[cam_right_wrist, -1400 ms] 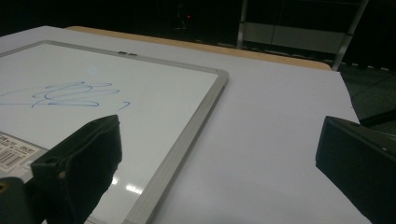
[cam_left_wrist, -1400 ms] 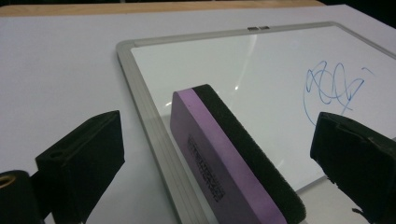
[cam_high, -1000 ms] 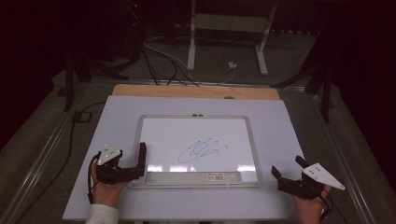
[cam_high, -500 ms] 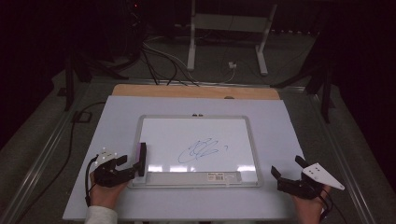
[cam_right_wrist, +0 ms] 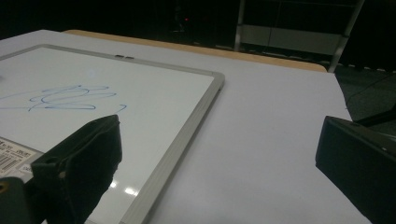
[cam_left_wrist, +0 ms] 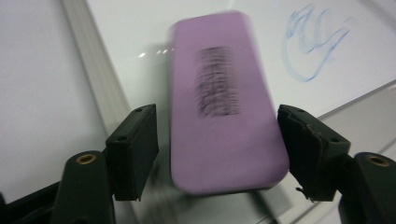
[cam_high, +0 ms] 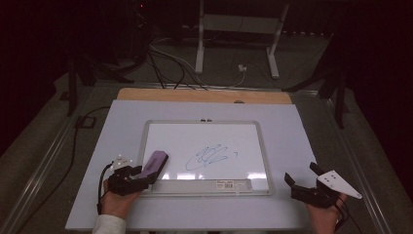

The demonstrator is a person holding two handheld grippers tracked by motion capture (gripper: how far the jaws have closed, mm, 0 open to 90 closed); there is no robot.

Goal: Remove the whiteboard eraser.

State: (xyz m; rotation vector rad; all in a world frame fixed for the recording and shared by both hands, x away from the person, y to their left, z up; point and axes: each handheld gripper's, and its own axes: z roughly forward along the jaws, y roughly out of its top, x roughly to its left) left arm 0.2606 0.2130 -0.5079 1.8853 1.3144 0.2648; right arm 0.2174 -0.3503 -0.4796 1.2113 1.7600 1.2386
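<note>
Here, in the high view the left gripper (cam_high: 146, 176) holds the light, stiff eraser (cam_high: 154, 164) by its long sides over the whiteboard's (cam_high: 204, 125) near-left corner, its jaws having just been closing on it in the left gripper view (cam_left_wrist: 219, 154), while the right gripper view has wide-open, empty jaws near the desk's (cam_right_wrist: 280, 140) edge.

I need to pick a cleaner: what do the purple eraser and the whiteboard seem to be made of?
Purple eraser: matte, soft-looking body with rounded corners, probably foam or plastic; the dark patch on it looks like worn felt or ink.
Whiteboard: glossy white coated panel, since it mirrors light spots; its pale grey rim looks like brushed metal or plastic.
</note>
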